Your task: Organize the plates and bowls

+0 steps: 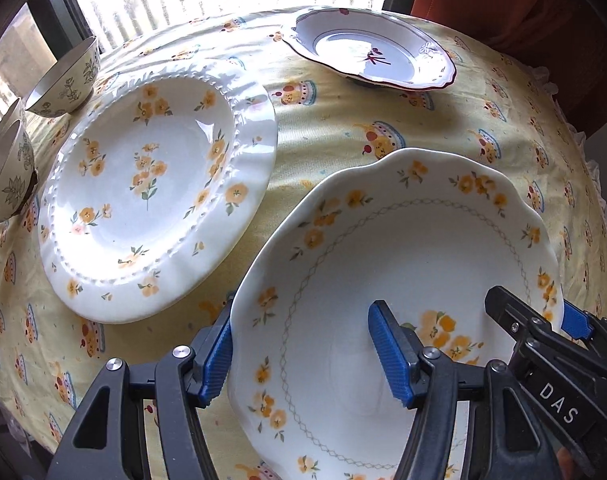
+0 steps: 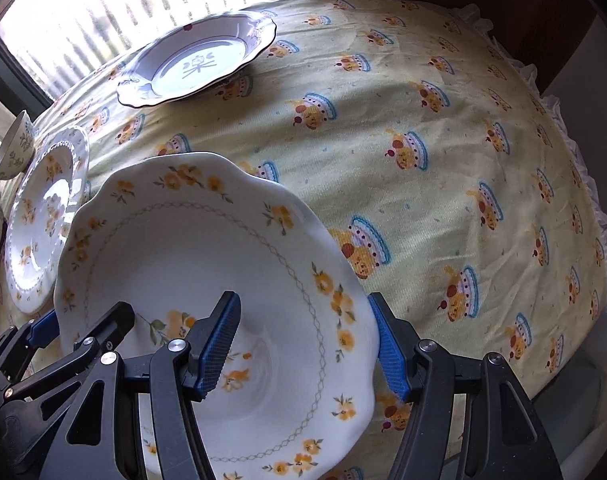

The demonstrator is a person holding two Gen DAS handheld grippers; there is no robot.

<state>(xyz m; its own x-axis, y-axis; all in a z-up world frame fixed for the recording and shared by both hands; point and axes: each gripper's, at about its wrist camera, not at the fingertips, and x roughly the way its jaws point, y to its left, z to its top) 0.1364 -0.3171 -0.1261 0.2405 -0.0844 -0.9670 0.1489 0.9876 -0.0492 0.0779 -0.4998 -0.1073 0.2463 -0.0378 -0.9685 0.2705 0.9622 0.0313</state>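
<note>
Straddling opposite rims of the scalloped plate (image 1: 403, 280), my left gripper (image 1: 303, 356) and right gripper (image 2: 307, 344) each have one blue pad inside it and one outside. Both seem clamped on it, holding it above the tablecloth (image 2: 443, 120). Left of it lies the beaded plate (image 1: 155, 188), just beside two bowls (image 1: 63, 80).

Scalloped plate (image 1: 403, 280) sits between left claw (image 1: 307, 352) and right claw (image 2: 303, 344), one claw on each rim. Beaded plate (image 1: 155, 192) lies on bench (image 1: 323, 128) left of left claw, two bowls (image 1: 63, 80) further left. Dark-rimmed plate (image 1: 367, 56) lies far ahead.
</note>
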